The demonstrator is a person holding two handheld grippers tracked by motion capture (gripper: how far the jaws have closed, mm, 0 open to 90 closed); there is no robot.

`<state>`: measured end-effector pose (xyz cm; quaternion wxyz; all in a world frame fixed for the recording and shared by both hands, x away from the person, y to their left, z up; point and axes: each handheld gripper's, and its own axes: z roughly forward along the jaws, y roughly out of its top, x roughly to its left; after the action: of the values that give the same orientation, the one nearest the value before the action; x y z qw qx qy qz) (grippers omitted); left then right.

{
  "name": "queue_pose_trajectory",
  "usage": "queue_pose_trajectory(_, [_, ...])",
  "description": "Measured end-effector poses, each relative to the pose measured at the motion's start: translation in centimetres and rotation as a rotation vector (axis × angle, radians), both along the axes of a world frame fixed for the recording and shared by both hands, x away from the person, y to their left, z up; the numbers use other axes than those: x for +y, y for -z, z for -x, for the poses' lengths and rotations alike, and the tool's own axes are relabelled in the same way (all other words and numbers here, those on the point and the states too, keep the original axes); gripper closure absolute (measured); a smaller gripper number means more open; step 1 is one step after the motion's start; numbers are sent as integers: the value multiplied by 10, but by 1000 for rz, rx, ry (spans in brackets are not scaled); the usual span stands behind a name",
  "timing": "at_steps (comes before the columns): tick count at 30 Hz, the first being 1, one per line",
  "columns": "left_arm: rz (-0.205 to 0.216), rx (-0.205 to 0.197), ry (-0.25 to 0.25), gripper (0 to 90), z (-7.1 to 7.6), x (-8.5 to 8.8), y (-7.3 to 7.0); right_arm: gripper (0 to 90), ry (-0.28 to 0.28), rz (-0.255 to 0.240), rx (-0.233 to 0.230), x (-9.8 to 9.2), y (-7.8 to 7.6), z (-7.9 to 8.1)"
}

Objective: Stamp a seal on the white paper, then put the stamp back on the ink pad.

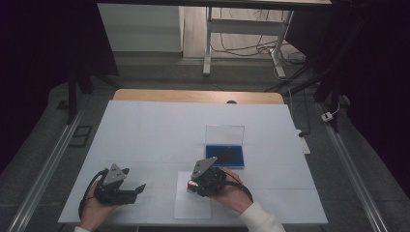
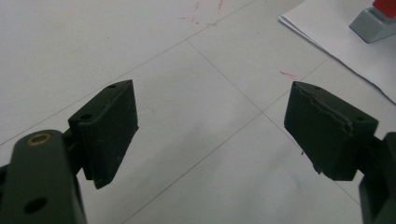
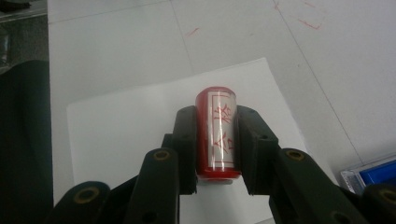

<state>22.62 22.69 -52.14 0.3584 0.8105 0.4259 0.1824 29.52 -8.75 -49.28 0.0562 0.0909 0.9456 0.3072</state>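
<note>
At the bottom centre of the high view, the right gripper clamps a red stamp between its 2 jaws, over a white paper sheet. At lower left, the left gripper stands wide open above the bare table. Farther up, right of centre, lies a blue ink pad.

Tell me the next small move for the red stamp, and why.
Probably press it straight down: the right hand-held gripper is shut on the red cylindrical stamp above the white paper sheet, with the open blue ink pad behind. Whether it already touches the paper is unclear.
</note>
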Motion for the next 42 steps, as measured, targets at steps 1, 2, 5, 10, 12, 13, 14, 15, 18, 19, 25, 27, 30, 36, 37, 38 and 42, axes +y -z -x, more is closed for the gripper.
queue_pose_trajectory(1, [1,0,0,177,0,0,0,696,-2,-3,2,-1,0,0])
queue_pose_trajectory(2, [1,0,0,178,0,0,0,695,-1,-7,5,-1,0,0])
queue_pose_trajectory(5, [1,0,0,177,0,0,0,695,0,-50,15,-5,-5,-1])
queue_pose_trajectory(10, [1,-2,0,178,0,0,0,695,26,-95,-12,-15,-19,-2])
queue_pose_trajectory(12, [3,-2,2,177,0,1,0,695,33,-109,-16,-19,-23,-3])
queue_pose_trajectory(13, [3,-2,2,177,0,1,-1,695,41,-118,-18,-21,-25,-4])
queue_pose_trajectory(14, [3,-2,2,178,0,1,-1,695,46,-130,-19,-24,-26,-5])
queue_pose_trajectory(15, [3,-4,1,178,0,1,-1,695,55,-142,-16,-27,-27,-6])
queue_pose_trajectory(18, [3,-4,2,177,0,1,-1,695,74,-166,-20,-34,-31,-10])
queue_pose_trajectory(19, [3,-5,2,178,0,1,-1,695,78,-173,-24,-37,-33,-11])
queue_pose_trajectory(25, [5,-7,0,178,1,1,-1,695,107,-213,-42,-48,-42,-14])
queue_pose_trajectory(27, [5,-6,0,178,0,2,-1,695,118,-230,-44,-51,-44,-14])
queue_pose_trajectory(30, [4,-6,-3,178,0,2,-1,695,127,-243,-54,-55,-47,-16])
queue_pose_trajectory(36, [7,-10,-3,178,1,1,-2,695,159,-270,-74,-63,-53,-18])
queue_pose_trajectory(37, [7,-11,-3,178,1,1,-2,695,162,-270,-79,-64,-53,-19])
queue_pose_trajectory(38, [8,-11,-3,178,1,1,-2,695,169,-270,-85,-66,-54,-20])
queue_pose_trajectory(42, [9,-13,-5,178,1,2,-2,695,192,-281,-91,-70,-56,-25])
